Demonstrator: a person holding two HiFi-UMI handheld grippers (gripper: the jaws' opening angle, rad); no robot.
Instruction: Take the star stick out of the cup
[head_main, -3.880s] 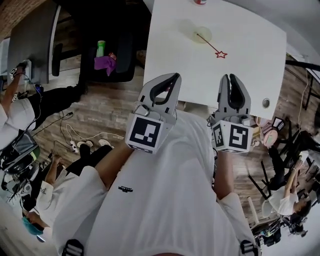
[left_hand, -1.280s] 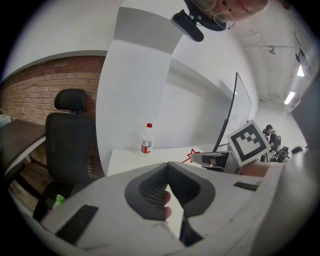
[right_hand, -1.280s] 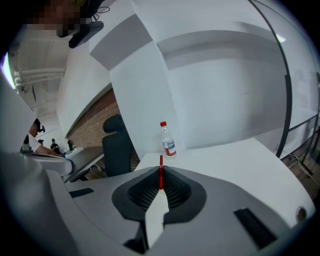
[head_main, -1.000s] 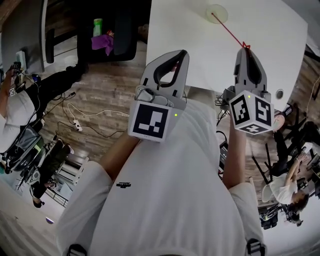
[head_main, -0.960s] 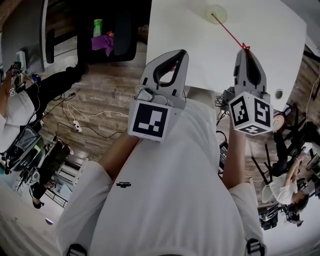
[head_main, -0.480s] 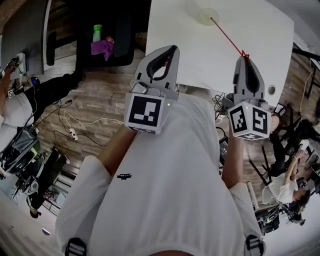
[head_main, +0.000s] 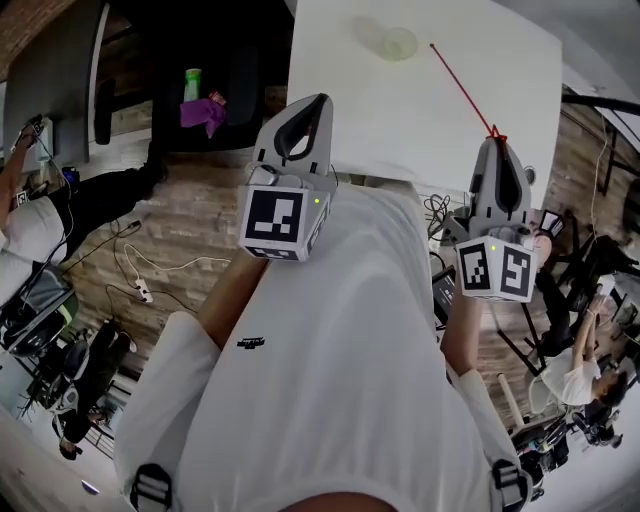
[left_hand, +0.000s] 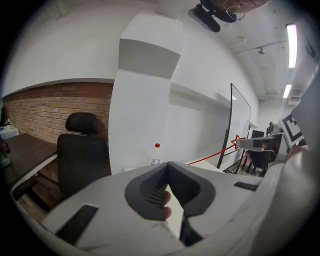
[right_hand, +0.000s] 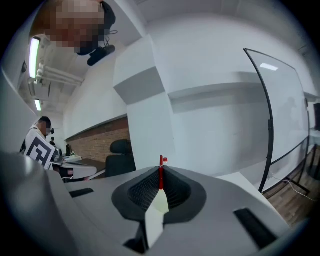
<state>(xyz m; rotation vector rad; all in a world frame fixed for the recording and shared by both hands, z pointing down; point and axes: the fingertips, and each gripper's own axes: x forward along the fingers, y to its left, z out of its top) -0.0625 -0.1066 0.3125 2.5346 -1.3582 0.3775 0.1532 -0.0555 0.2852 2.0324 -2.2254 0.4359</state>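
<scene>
Right fingers: clamped tight on the star stick (right_hand: 160, 176), and the thin red shaft stands straight up out of the seam between the pads.
Right gripper (head_main: 492, 142): over on the near right, its tips sit right at the table's near edge with the star end at the tips.
Star stick: it slants from those tips away and to the left across the white top. Its free end lies just right of the cup, apart from it, so the stick is out.
Cup (head_main: 397, 43): pale and see-through, on the far part of the table, well apart from both grippers.
Left fingers: closed tip to tip with nothing pinched. A person's fingertip shows through the opening behind them.
Left gripper (head_main: 316, 102): near left, with its tips over the table's near left corner, well apart from the stick.
Table (head_main: 400, 120): white, and its near edge runs across between the two grippers. Bare top stretches from that edge out to the cup.
Bottle (left_hand: 156, 154): red cap, standing on the table ahead of the left gripper.
Left of the table: a black office chair (left_hand: 82, 150), close to the table's left edge.
Right of the table: a glass board (right_hand: 270, 125) in a black frame, near the right gripper.
Floor (head_main: 190, 230): wood planks, with white cables (head_main: 150, 285) trailing on the left.
</scene>
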